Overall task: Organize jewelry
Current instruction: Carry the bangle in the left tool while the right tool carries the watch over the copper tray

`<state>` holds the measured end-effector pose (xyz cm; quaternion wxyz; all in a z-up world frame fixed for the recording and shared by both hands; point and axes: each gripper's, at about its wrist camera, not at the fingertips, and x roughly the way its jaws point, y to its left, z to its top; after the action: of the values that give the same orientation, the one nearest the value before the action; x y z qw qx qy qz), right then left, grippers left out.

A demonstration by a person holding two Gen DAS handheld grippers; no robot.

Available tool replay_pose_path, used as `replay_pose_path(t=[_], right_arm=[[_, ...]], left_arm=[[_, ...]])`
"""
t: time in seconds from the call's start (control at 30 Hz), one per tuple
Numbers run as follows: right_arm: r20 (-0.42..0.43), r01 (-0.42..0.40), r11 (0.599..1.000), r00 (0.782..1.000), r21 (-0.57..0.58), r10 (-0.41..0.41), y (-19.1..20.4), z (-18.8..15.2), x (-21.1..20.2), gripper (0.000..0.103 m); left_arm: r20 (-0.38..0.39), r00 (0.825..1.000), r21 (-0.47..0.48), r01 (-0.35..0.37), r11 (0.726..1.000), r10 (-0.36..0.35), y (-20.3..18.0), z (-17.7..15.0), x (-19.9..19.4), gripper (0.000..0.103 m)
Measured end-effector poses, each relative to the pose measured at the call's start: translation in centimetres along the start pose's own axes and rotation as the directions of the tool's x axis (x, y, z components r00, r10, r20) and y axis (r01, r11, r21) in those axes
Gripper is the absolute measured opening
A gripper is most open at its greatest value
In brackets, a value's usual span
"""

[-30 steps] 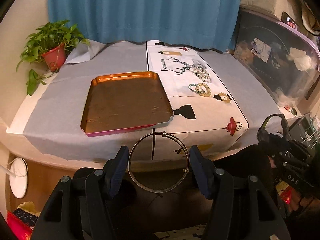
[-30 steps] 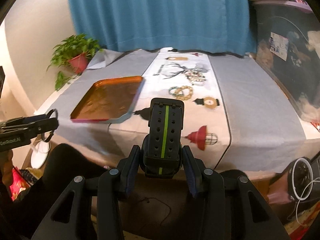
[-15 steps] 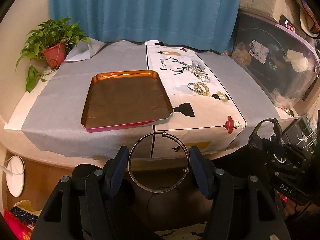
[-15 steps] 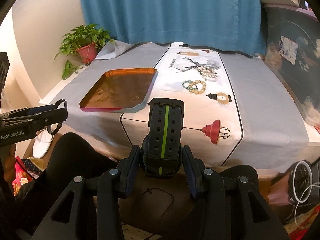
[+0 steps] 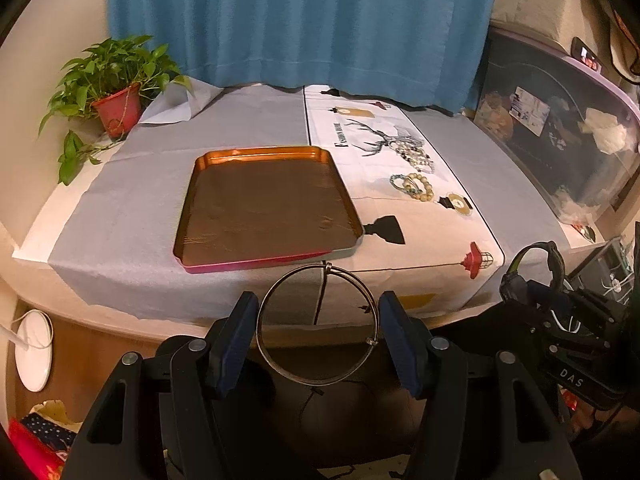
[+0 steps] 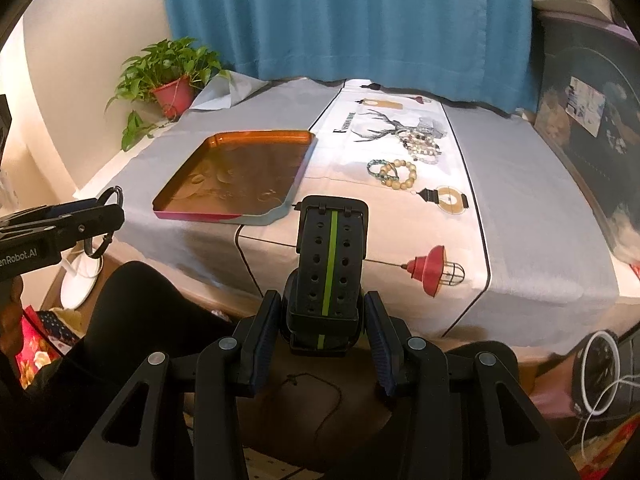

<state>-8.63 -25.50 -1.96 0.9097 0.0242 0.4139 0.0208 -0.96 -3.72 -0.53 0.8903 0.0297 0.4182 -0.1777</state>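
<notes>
My left gripper (image 5: 318, 322) is shut on a thin metal bangle (image 5: 328, 267), whose ring stands upright between the pads, just short of the table's front edge. My right gripper (image 6: 322, 306) is shut on a black watch (image 6: 330, 248) with a green stripe down its strap. An orange tray (image 5: 260, 152) lies on the grey cloth, left of the white printed runner (image 5: 424, 232); the right wrist view shows the same tray (image 6: 236, 136). Beaded bracelets (image 5: 414, 186) lie on the runner, with a heap of beads (image 5: 412, 154) behind them. The left gripper's side (image 6: 80, 220) shows at the right wrist view's left edge.
A potted plant (image 5: 116, 108) stands at the table's back left, in front of a blue curtain (image 5: 300, 20). A dark lidded bin (image 5: 560, 128) flanks the right side. A person's dark-clad legs (image 6: 132, 320) and a white round object (image 5: 34, 350) are below the table edge.
Both grips are unchanged. The right wrist view has shifted a little, with the table sitting more squarely in it; the left wrist view has barely moved.
</notes>
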Motion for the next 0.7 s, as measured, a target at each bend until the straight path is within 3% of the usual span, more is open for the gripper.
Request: replay_pose_path(t=[0.43,0.7], right_arm=[[-0.01,-0.031,0.997,0.999,-0.068,0.031,3.4,5.5,5.1,0.044],[-0.035,-0.075,0.992,0.997,-0.1,0.072,6.3,9.3,10.4,0.044]], left_arm=[[0.023,0.998,-0.065,-0.055,0.996,0.056,4.4,2.4,1.9,0.058],[0.007,0.997,-0.091,-0.075,0.993,0.076,7.5,4.9,5.8,0.058]])
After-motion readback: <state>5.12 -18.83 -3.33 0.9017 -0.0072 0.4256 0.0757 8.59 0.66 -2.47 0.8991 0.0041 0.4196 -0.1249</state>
